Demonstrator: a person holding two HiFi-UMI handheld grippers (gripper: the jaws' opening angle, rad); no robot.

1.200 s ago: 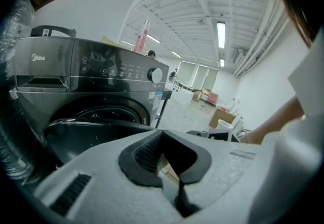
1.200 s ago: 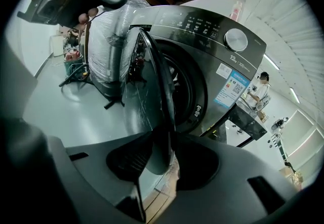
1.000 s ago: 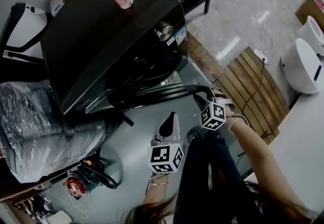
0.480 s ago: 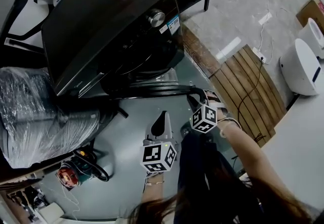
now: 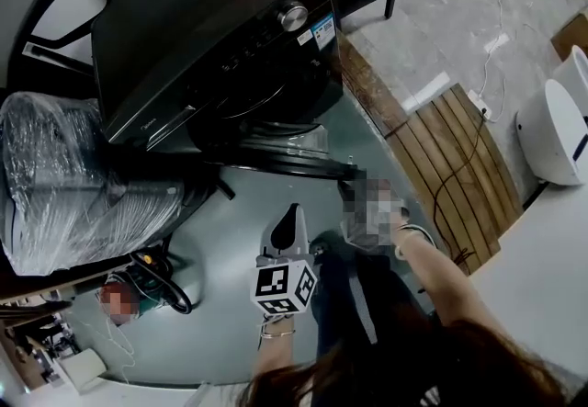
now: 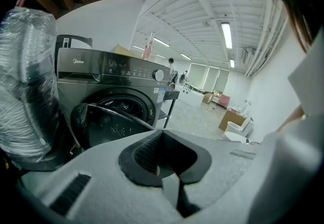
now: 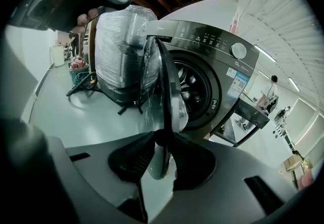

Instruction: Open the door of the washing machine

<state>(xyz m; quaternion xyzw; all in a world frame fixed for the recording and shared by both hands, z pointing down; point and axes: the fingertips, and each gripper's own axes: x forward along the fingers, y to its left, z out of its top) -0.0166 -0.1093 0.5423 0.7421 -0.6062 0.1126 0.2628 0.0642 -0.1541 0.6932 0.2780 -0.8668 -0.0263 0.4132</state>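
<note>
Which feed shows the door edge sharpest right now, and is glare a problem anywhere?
Right gripper view: door edge sharp, streaky reflections on it, strong fisheye bend. Left gripper view: ceiling lights glare, washer front dim. Head view: evenly lit, sharp.

Brand name "Midea" stands at the upper left of the washing machine's [image 6: 116, 69] front panel. The blue-and-white sticker [image 7: 238, 82] below the dial carries print too small to read. Black-and-white square markers cover the cube [image 5: 283, 286] on the left hand-held gripper [image 5: 292, 214].
</note>
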